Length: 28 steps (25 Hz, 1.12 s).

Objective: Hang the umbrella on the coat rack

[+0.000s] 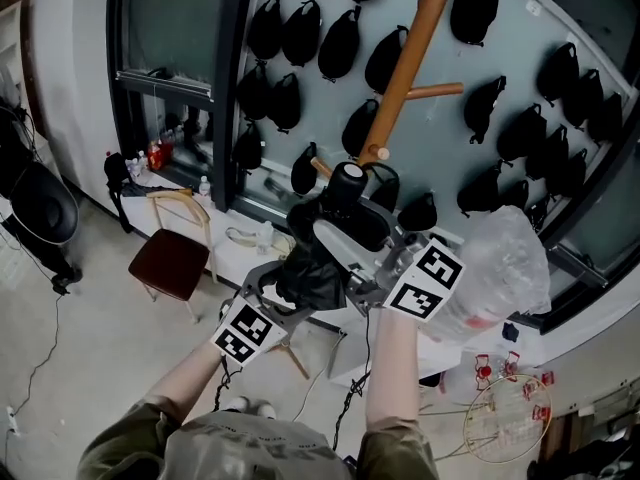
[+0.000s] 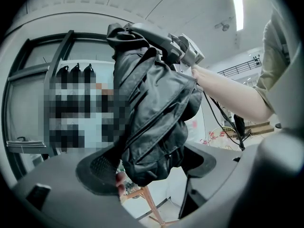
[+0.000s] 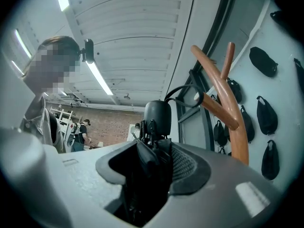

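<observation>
A folded black umbrella (image 1: 318, 263) is held up between both grippers in front of the wooden coat rack (image 1: 405, 68). My left gripper (image 1: 300, 280) is closed on the bunched canopy (image 2: 152, 122), which fills the wide gap between its pads (image 2: 102, 170). Higher up, my right gripper (image 1: 352, 236) is shut on the umbrella just below its round black handle (image 3: 157, 118). The handle's strap loop (image 3: 183, 91) reaches the tip of the rack's lower peg (image 3: 216, 107) and seems to ring it. The right gripper (image 3: 149, 167) points slightly upward.
Many black bags (image 1: 300, 30) hang on the pale wall behind the rack. A chair with a dark red seat (image 1: 172, 260) stands at the left, by a white table (image 1: 245, 240). A clear plastic bag (image 1: 500, 268) and a wire basket (image 1: 505, 418) are at the right.
</observation>
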Motion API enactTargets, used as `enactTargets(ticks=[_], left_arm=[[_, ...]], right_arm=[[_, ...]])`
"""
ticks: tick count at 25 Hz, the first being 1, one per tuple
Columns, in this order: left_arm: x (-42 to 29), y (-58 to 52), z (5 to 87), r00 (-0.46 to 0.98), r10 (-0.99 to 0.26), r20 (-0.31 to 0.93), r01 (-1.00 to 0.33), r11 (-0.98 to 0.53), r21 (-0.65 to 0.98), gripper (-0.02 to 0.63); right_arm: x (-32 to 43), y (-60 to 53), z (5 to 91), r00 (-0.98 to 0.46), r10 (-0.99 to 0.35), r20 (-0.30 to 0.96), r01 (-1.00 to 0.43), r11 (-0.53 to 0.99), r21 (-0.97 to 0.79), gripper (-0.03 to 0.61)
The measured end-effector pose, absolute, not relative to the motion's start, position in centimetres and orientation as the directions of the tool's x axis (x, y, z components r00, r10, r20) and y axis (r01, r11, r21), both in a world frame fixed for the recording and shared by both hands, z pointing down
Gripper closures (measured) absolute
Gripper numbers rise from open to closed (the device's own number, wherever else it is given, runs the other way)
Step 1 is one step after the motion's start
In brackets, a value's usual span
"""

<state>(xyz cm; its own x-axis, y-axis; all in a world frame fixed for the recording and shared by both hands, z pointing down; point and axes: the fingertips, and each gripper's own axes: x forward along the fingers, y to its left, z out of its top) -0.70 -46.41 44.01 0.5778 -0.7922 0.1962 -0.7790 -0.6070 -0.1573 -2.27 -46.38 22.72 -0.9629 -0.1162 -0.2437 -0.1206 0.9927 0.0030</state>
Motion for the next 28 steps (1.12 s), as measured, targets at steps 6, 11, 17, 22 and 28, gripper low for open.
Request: enactTargets(ticks=[6, 11, 17, 22, 28], left_arm=[[-1.1, -47.9, 43.2, 0.589, -0.784, 0.195, -0.768, -0.618, -0.166, 0.227], [-1.1, -48.6, 43.4, 0.592, -0.779, 0.206, -0.764, -0.624, -0.163, 0.227], [-1.1, -49.2, 43.8, 0.595, -0.775, 0.212, -0.762, -0.628, -0.159, 0.229], [-1.4, -49.6, 44.9, 0.592, -0.773, 0.226, -0.763, -0.629, -0.153, 0.23], [-1.7, -50.1, 46.5, 0.559, -0.785, 0.266, -0.781, -0.607, -0.149, 0.23]], right_arm=[[-2.4, -48.1, 21.9, -0.958, -0.135, -0.255, -0.136, 0.991, -0.013, 0.379], [-2.4, -49.3, 22.1, -0.957, -0.145, -0.25, -0.141, 0.989, -0.035, 0.379], [-2.4, -50.3, 22.5, -0.958, -0.148, -0.248, -0.139, 0.989, -0.054, 0.379], [-2.6, -51.2, 23.6, -0.957, -0.157, -0.245, -0.142, 0.987, -0.078, 0.379], [-2.5, -52.5, 25.3, -0.955, -0.191, -0.229, -0.167, 0.979, -0.12, 0.377]])
